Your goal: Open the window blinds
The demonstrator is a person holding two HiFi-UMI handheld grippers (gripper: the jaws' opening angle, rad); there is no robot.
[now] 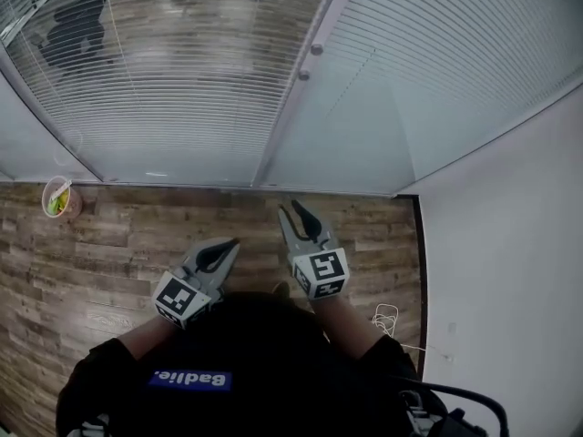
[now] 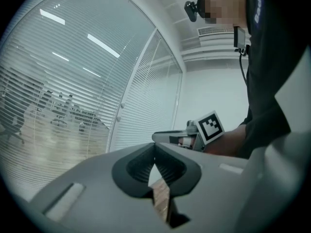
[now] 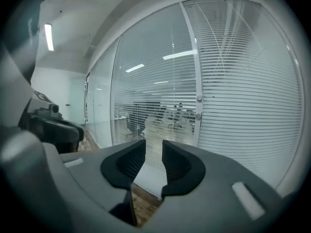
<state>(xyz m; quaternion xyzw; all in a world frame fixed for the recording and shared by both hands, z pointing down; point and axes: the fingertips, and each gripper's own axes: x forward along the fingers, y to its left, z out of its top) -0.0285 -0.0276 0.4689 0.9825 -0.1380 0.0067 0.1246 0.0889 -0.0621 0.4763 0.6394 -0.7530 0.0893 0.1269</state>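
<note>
Left gripper (image 1: 231, 243): held low near the person's body and pointing at the glass wall. Its jaws meet at the tips and there is nothing between them.
Right gripper (image 1: 290, 208): just beside the left one and a little ahead. Its jaws stand a narrow gap apart. They hold nothing, and only the wall shows through the gap.
Floor (image 1: 137, 235): wood planks running up to the foot of the wall.
Frame post (image 1: 290, 107): an upright between two glass panes, ahead of the right gripper and well apart from both grippers.
Knobs (image 1: 316, 49): two small round ones, one above the other on the post, both untouched.
Blinds (image 1: 437, 53): thin horizontal slats spanning both panes. On the right pane they are turned flat and block the view. On the left pane (image 1: 164, 80) they are partly tilted, so a room shows through.
Handling: the slats look light, thin and easy to bend, and they seem to sit behind glass, so they are probably not the place to grip. The knobs look hard, smooth and likely slippery.
Hold: probably a knob, pinched across its round side and turned gently. The right jaws may need to open wider first.
</note>
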